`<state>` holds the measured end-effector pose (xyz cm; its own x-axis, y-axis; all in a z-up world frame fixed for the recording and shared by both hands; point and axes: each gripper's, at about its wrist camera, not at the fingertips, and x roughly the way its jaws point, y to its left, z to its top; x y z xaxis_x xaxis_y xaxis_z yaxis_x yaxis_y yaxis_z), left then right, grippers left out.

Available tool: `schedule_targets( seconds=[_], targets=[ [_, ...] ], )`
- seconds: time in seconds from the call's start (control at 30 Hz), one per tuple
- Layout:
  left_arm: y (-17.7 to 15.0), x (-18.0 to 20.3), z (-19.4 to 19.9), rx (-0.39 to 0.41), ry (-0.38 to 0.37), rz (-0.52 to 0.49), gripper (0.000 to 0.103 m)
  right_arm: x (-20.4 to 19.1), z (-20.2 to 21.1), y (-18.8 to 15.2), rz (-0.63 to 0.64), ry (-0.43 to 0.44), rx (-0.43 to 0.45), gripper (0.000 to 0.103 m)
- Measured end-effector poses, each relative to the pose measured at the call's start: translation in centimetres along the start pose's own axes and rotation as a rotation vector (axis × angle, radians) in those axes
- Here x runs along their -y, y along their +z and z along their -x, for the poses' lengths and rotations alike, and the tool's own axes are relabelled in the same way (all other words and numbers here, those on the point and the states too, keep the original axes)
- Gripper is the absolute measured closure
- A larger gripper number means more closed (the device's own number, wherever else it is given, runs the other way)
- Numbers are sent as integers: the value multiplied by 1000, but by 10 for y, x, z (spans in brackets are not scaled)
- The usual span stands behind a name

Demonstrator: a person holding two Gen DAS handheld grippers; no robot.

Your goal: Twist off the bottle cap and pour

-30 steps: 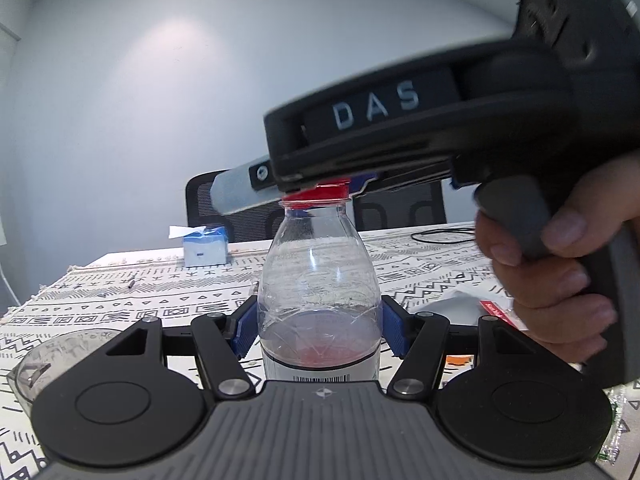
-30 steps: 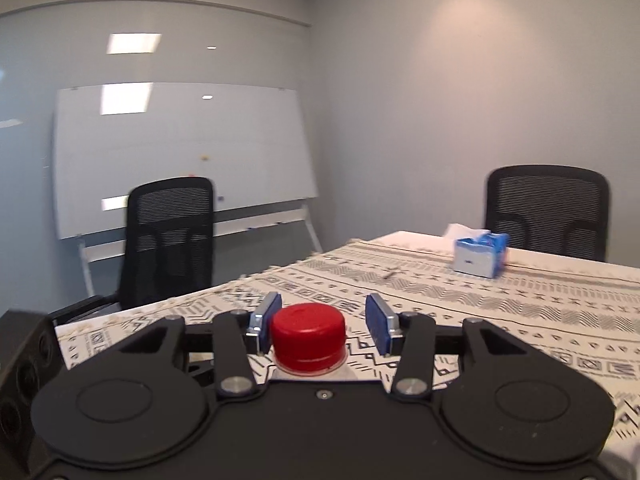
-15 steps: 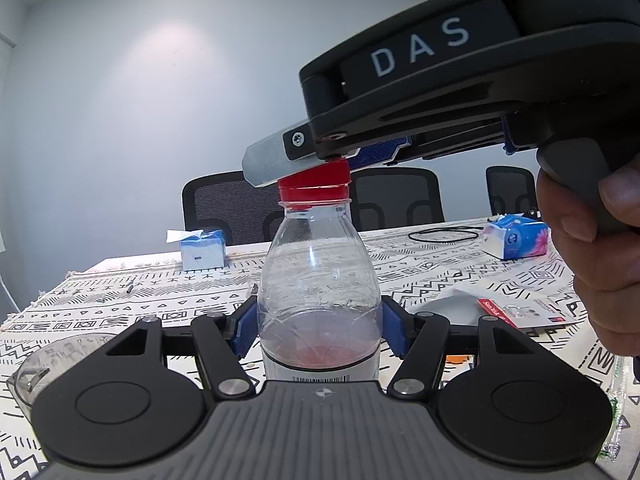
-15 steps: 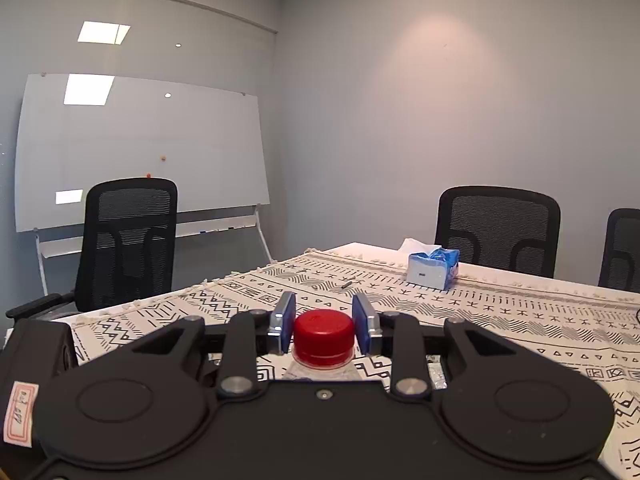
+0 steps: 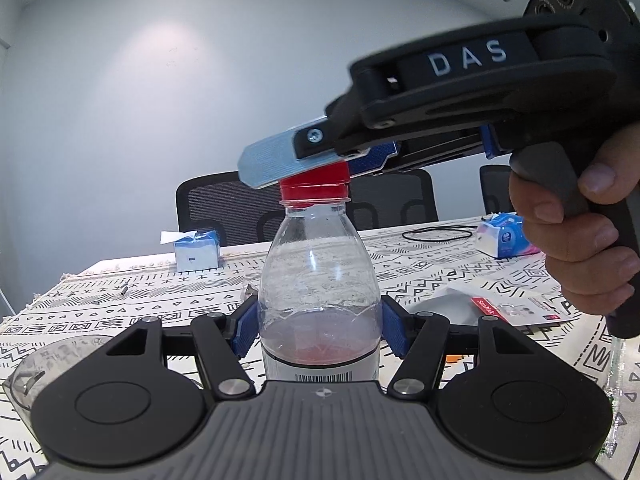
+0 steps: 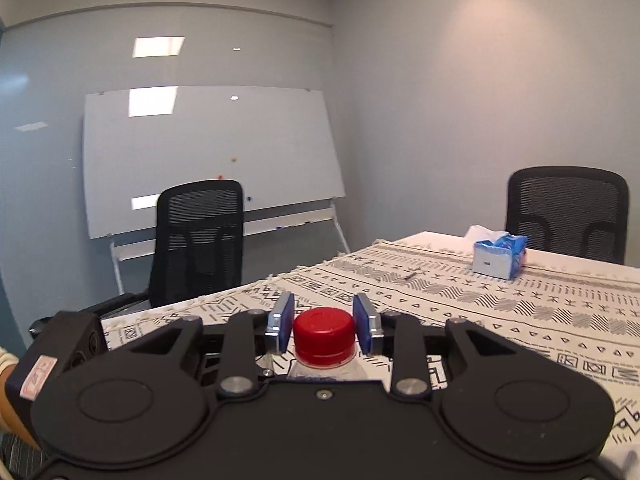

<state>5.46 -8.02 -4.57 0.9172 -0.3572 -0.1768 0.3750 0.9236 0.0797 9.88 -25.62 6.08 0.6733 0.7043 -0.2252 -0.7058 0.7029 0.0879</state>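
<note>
A patterned black-and-white cloth [image 5: 420, 264] covers the table [image 6: 424, 236]. Far on the left sits a blue tissue box [image 5: 196, 254] with a white tissue poking up. On the right lies a second, pink-and-blue tissue pack [image 5: 504, 236], a loop of black cable [image 5: 438, 235] just beside it. Nearer, a flat packet with a red label [image 5: 484, 306] lies on the cloth. Black mesh chairs [image 6: 198, 240] stand around, and a whiteboard [image 6: 208, 156] leans by the far wall.
</note>
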Motion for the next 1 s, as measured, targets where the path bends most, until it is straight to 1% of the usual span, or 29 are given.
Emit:
schedule_targets(
  seconds=[0.07, 0.1, 0.13, 0.23, 0.37, 0.47, 0.57, 0.6, 0.63, 0.67, 0.83, 0.9, 1.0],
  targets=[
    [0, 0, 0, -1, 8, 2, 44, -3, 1, 2, -7, -32, 11, 56],
    [0, 1, 0, -1, 16, -1, 44, -5, 2, 2, -10, -56, 23, 54],
    [0, 2, 0, -1, 24, -4, 44, -8, 3, 1, -10, -97, 38, 47],
    [0, 5, 1, 0, 42, -14, 44, -17, 2, -2, -22, -198, 59, 46],
    [0, 3, 1, 0, 39, -8, 44, -28, 0, -7, -16, -216, 64, 46],
    [1, 3, 2, 0, 36, -10, 44, -34, -2, -9, 10, -210, 59, 47],
    [1, 4, 3, 2, 33, -14, 44, -37, -5, -11, 45, -221, 45, 51],
    [1, 4, 2, 2, 32, -14, 44, -36, -6, -12, 46, -215, 47, 54],
    [1, 3, 2, 1, 33, -11, 43, -34, -8, -12, 43, -208, 41, 66],
    [1, 3, 2, 0, 33, -9, 43, -33, -10, -13, 45, -208, 33, 69],
    [1, 2, 3, 0, 36, -4, 43, -20, -10, -12, 25, -137, 31, 69],
    [1, 2, 3, 0, 36, 0, 43, -12, -9, -11, 40, -73, 26, 69],
    [1, 3, 4, 1, 34, -3, 44, 7, -9, -16, 45, 48, 58, 70]
  ],
)
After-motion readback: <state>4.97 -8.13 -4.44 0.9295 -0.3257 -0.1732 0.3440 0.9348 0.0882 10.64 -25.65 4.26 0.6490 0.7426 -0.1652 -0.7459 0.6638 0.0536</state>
